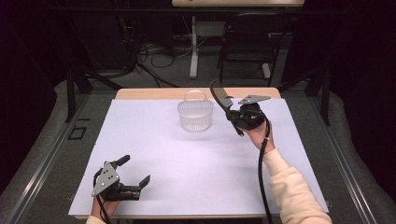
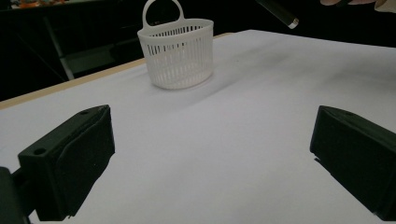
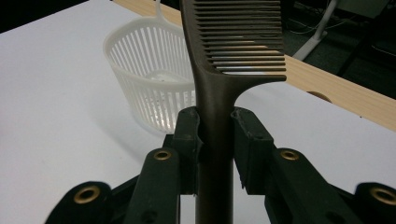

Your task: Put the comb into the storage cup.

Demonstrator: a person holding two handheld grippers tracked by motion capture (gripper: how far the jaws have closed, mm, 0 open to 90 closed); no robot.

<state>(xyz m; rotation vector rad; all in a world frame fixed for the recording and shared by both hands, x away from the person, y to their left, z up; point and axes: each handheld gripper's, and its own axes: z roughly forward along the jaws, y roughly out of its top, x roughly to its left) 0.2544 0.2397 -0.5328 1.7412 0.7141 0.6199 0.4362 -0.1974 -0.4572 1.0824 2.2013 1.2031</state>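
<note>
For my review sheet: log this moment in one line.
right gripper: shut on comb | left gripper: open, idle | basket: empty

A dark brown plastic comb with a long straight handle is clamped by that handle between two black pads, raised off the white table surface, its toothed end pointing up and toward the far edge. Just beside it, near the middle of the far edge, a white slotted plastic basket with a loop handle stands upright.

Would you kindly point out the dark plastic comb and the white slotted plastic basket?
dark plastic comb (image 3: 215, 121), right gripper view, on its handle at the jaws.
white slotted plastic basket (image 2: 180, 60), left gripper view, on its side wall.
</note>
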